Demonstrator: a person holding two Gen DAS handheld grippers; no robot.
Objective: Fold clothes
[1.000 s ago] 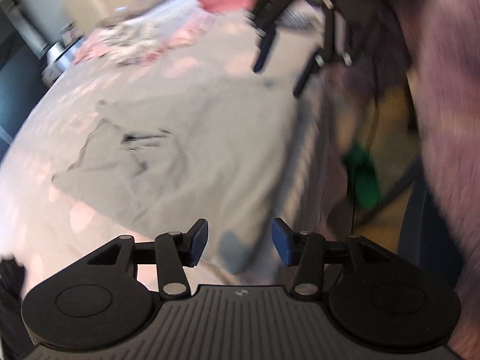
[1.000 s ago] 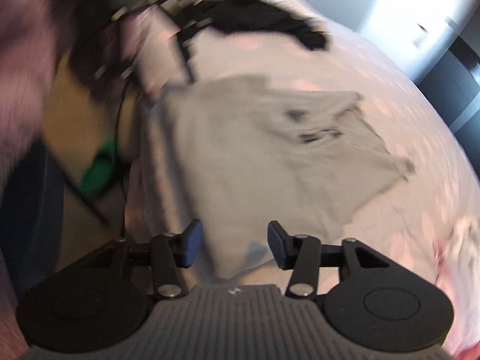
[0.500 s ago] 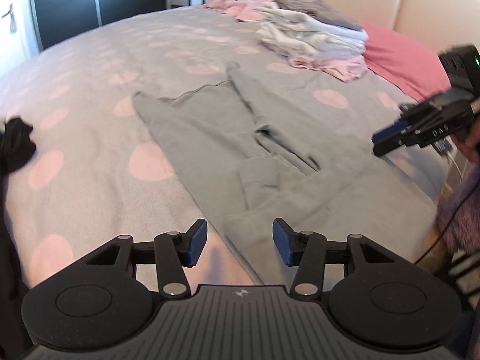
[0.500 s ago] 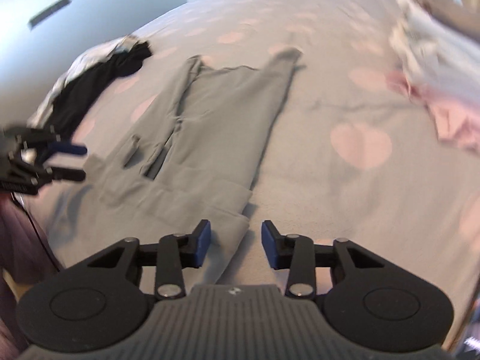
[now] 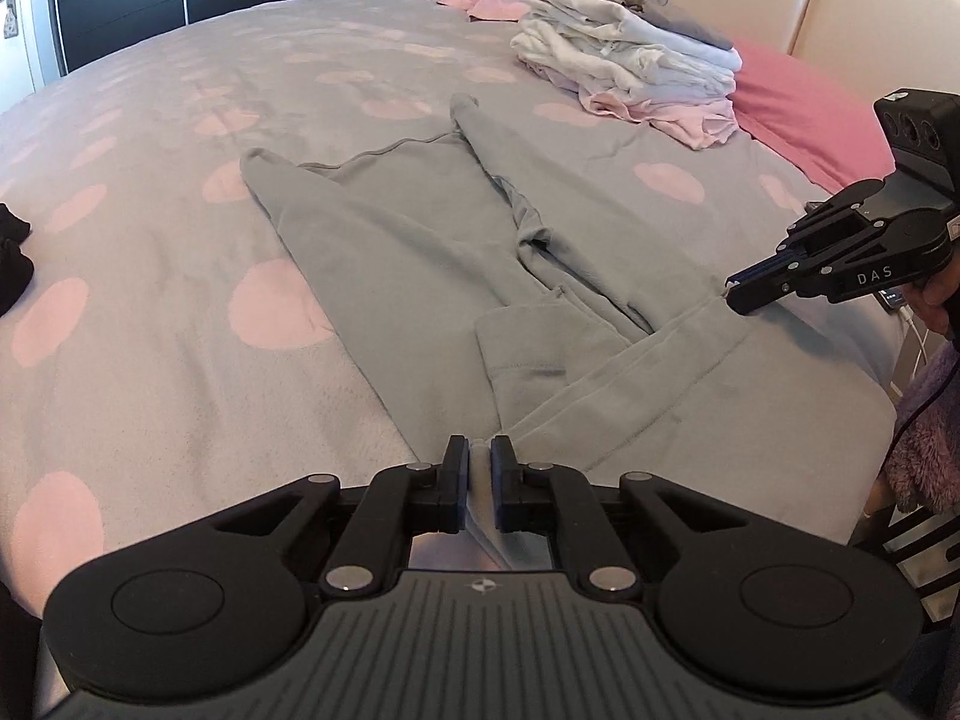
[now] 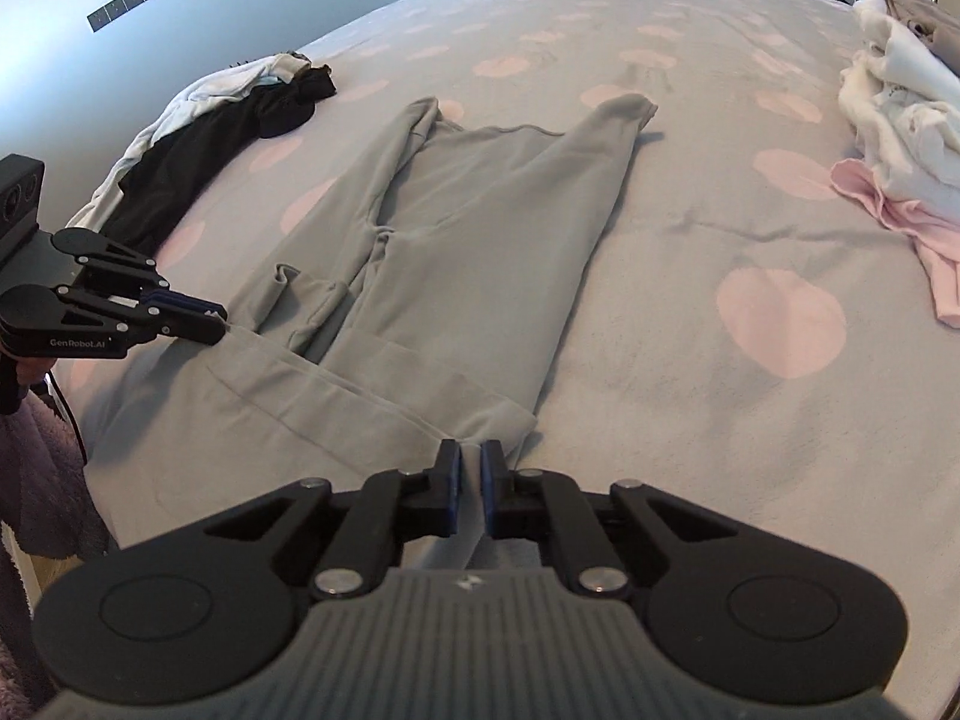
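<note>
A grey hoodie (image 5: 420, 252) lies flat on the bed, its sleeves folded in and its hem toward me; it also shows in the right wrist view (image 6: 480, 252). My left gripper (image 5: 477, 468) is shut on the hem's left corner; it shows from the side in the right wrist view (image 6: 219, 324). My right gripper (image 6: 471, 468) is shut on the hem's right corner; it shows in the left wrist view (image 5: 735, 300) at the right. The hem band is stretched between them near the bed's front edge.
The bed cover (image 5: 150, 312) is grey with pink spots. A stack of folded clothes (image 5: 630, 72) sits at the back right, in the right wrist view (image 6: 900, 120) too. Black and white clothes (image 6: 198, 132) lie at the left. A pink pillow (image 5: 804, 114) is beside the stack.
Both grippers were open above the hoodie's hem half a second ago. Now both have dropped to the hem corners and closed on the fabric.
</note>
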